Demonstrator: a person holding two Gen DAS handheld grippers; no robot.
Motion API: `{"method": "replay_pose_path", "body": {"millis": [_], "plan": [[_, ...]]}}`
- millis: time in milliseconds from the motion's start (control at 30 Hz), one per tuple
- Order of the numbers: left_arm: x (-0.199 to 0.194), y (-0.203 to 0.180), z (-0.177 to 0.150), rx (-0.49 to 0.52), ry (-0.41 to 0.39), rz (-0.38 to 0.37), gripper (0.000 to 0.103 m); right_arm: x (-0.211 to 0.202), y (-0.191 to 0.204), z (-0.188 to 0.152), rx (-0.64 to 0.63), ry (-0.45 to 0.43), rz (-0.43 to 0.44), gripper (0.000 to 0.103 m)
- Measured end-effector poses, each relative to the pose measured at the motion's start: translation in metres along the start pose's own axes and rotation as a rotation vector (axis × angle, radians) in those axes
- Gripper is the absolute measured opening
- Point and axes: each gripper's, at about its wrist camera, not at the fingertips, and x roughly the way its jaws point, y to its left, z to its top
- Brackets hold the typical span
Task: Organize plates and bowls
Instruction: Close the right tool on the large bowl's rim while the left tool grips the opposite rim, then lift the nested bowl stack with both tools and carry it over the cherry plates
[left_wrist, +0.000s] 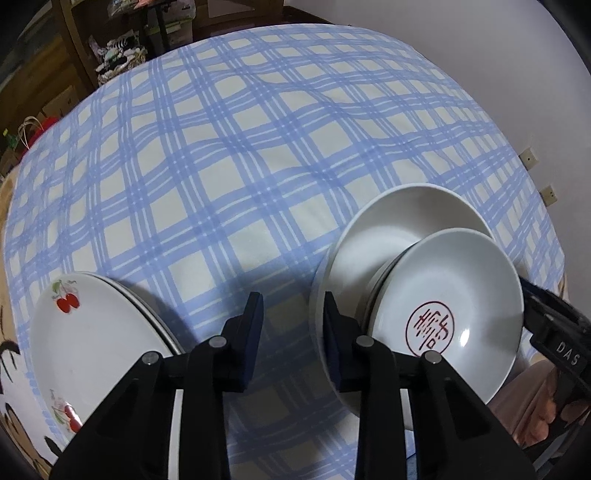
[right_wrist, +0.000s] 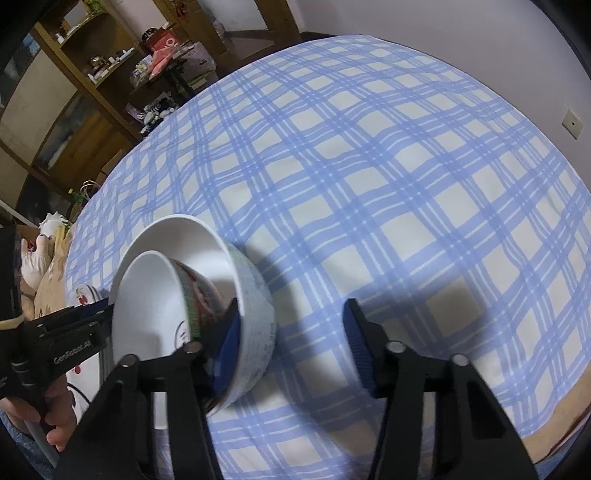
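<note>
Two nested bowls sit on the checked tablecloth (left_wrist: 221, 166). The inner bowl (left_wrist: 450, 295) has a red seal mark inside; it leans in the larger white outer bowl (left_wrist: 391, 225). My left gripper (left_wrist: 291, 299) is open, its right pad against the inside of the outer bowl's near rim and its left pad clear outside. From the other side, my right gripper (right_wrist: 293, 306) is open too. Its left pad is wedged between the inner bowl (right_wrist: 155, 306) and the outer bowl's wall (right_wrist: 255, 306), its right pad well away. A stack of cherry-print plates (left_wrist: 96, 332) lies left.
A hand (right_wrist: 55, 424) holds the left gripper's handle (right_wrist: 66, 347) beside the bowls. The cloth's near edge (right_wrist: 554, 417) runs close to the right gripper. Wooden shelves (right_wrist: 92, 74) with clutter stand beyond the far side, and a white wall (left_wrist: 480, 55) is to the right.
</note>
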Motion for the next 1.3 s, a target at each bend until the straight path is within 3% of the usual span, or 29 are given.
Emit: {"method": "replay_pose_path", "body": {"millis": [67, 167, 333, 433, 967, 1300], "plan": [[0.002, 0.001, 0.0, -0.016, 0.013, -0.061, 0.013, 0.0, 0.003, -0.001, -0.007, -0.002, 0.015, 0.033], [0.002, -0.004, 0.001, 0.002, 0.01, -0.056, 0.009, 0.0, 0.006, -0.002, -0.013, -0.001, 0.05, 0.02], [0.003, -0.004, 0.002, -0.03, 0.005, -0.051, 0.009, 0.003, 0.002, -0.003, 0.026, 0.007, 0.084, 0.019], [0.005, -0.001, 0.003, -0.047, 0.006, -0.072, 0.006, 0.003, 0.005, -0.003, 0.019, 0.008, 0.1, 0.012], [0.008, 0.007, 0.002, -0.103, 0.008, -0.103, 0.005, 0.003, 0.01, -0.006, 0.053, 0.006, 0.07, 0.012], [-0.003, -0.002, -0.004, -0.05, -0.03, -0.066, 0.003, -0.009, 0.016, -0.013, 0.038, -0.05, 0.038, 0.01]]}}
